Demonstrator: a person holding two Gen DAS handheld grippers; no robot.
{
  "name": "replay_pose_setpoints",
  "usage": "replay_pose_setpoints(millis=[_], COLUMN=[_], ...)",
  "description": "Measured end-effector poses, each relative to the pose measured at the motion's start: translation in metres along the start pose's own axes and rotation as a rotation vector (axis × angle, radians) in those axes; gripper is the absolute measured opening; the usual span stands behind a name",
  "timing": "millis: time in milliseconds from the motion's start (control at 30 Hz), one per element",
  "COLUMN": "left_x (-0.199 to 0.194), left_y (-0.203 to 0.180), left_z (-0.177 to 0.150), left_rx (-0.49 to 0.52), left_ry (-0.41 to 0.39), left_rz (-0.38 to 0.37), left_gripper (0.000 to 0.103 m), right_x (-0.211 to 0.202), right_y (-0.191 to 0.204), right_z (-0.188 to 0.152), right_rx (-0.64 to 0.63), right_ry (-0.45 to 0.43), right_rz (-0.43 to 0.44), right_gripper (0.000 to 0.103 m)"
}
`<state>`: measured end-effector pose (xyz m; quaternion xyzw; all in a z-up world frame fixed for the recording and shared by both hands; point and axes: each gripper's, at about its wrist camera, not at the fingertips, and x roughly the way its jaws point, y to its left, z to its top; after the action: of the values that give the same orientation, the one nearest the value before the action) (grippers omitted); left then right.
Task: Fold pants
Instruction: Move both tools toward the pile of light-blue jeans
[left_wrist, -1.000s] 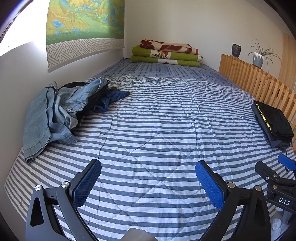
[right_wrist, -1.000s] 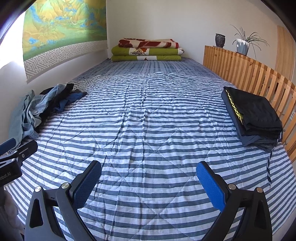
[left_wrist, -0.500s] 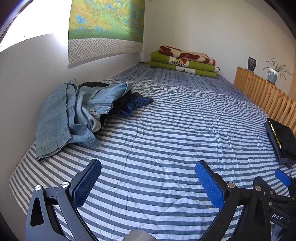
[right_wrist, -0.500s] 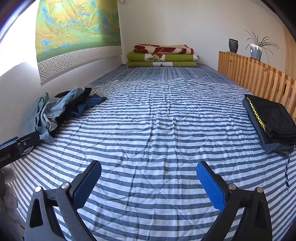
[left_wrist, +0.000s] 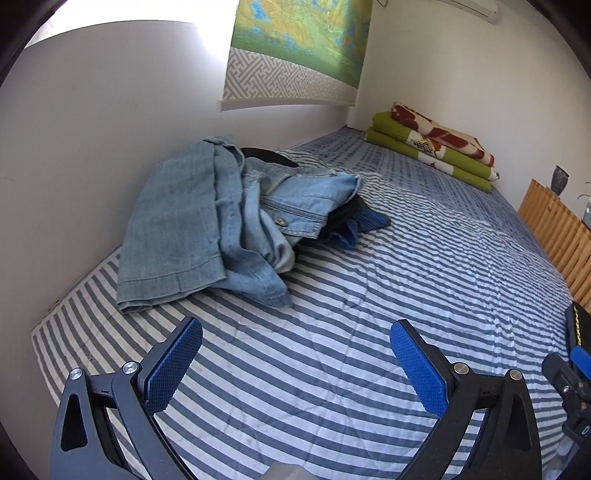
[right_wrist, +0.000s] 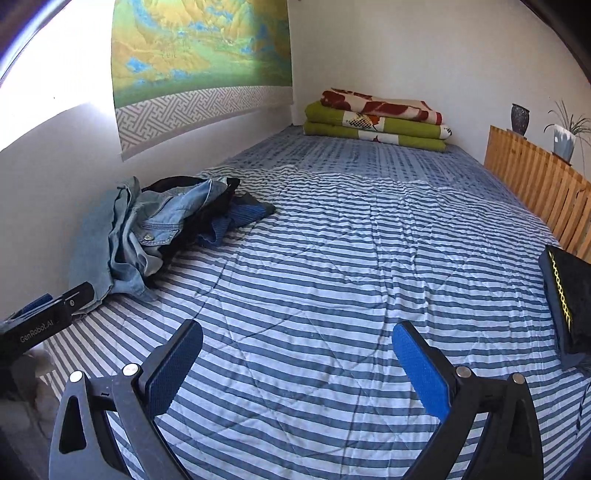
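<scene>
The jeans (left_wrist: 207, 221) lie crumpled against the wall on the left of the striped bed (left_wrist: 369, 332), over some darker clothes. The left claw (left_wrist: 295, 354) hovers near them, jaws spread wide and empty; I'd take the hem or waistband, not the bunched middle, and drag them out to the flat centre. The right claw (right_wrist: 297, 358), also wide open and empty, hangs over bare quilt. Only the right wrist view shows the whole folded black garment (right_wrist: 569, 295) by the wooden rail (right_wrist: 535, 177).
</scene>
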<state>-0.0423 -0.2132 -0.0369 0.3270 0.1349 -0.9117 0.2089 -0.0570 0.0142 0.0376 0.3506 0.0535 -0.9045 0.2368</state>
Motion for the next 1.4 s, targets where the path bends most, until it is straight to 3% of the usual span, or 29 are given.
replay_pose_setpoints(millis=[133,267,500,800,1000,1200,1233,1300,1400], left_x=[0.01,0.024,0.034,0.047,0.047,0.054,0.053,0.05,0.051], left_y=[0.031,0.055,0.07,0.122,0.175,0.206,0.207,0.208,0.209], left_z=[0.003,0.003,0.007,0.017,0.017,0.015,0.015,0.016,0.017], left_rx=[-0.048,-0.088,-0.11,-0.247,-0.348,-0.434,-0.432,-0.425,-0.426], left_ry=[0.004,0.029,0.03,0.018,-0.002,0.016,0.013,0.002,0.002], left_rz=[0.043,0.07,0.055,0.1,0.178,0.176,0.174,0.182,0.181], left_gripper=[0.103,0.103,0.103,0.103,0.103,0.103,0.103,0.103,0.103], right_x=[0.022,0.057,0.11,0.167,0.209,0.227,0.226,0.224,0.225], right_y=[0.015,0.031,0.067,0.183,0.257,0.304,0.311,0.323,0.33], right_z=[0.016,0.037,0.074,0.113,0.108,0.096,0.095,0.092,0.088], right_rx=[0.007,0.004,0.045,-0.074,-0.14,-0.181,-0.2,-0.235,-0.257], right_ry=[0.024,0.07,0.115,0.143,0.198,0.247,0.249,0.257,0.254], right_rz=[0.029,0.048,0.135,0.29,0.339,0.365,0.376,0.378,0.358], right_gripper=[0.097,0.08,0.08,0.08,0.08,0.08,0.079,0.065,0.065])
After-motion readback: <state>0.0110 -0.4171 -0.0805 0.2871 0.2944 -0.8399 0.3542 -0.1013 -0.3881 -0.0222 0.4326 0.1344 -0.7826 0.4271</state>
